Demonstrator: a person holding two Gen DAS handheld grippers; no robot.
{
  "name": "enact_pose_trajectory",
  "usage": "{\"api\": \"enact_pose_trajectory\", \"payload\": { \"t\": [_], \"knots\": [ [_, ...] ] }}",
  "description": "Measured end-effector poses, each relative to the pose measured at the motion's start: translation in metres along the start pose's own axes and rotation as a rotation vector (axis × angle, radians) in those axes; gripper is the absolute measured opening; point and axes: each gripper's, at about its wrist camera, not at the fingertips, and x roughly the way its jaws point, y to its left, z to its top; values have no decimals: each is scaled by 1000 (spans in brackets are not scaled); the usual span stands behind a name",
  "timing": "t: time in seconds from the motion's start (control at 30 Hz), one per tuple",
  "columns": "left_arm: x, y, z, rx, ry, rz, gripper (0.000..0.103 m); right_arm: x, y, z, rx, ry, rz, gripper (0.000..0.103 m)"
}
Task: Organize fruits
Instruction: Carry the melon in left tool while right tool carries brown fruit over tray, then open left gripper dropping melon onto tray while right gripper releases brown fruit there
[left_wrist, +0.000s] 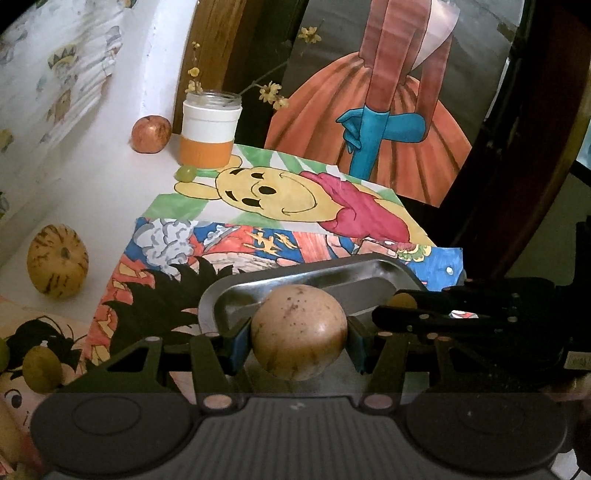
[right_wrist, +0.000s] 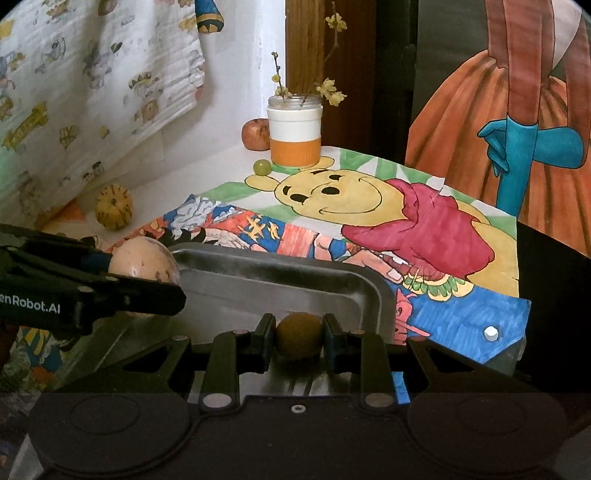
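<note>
Currently your left claw (left_wrist: 299, 341) pinches the big tan fruit (left_wrist: 299, 332) over the near rim of the metal tray (left_wrist: 332, 273), at lower centre of frame; your right claw (right_wrist: 299, 334) pinches a small olive fruit (right_wrist: 299, 334) over the same tray. Risks: both fruits are round, so released high they could roll or bounce off onto the tabletop (left_wrist: 110, 177). The claws sit close together and could collide.
</note>
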Motion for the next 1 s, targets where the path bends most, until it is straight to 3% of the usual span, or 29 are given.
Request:
{"api": "enact_pose_trajectory", "payload": {
  "t": [0.6,0.77,0.83,1.0],
  "knots": [
    [8,3,-4,-13,43,19,58,-2,0,-3,4,4,-17,32],
    [7,3,-4,-21,43,17,59,-6,0,-5,13,3,-26,42],
    [5,4,-5,-39,36,2,66,-9,0,-7,16,2,-31,45],
    [-3,3,-6,-69,26,-6,70,-21,3,-11,13,-7,-41,54]
  ]
}}
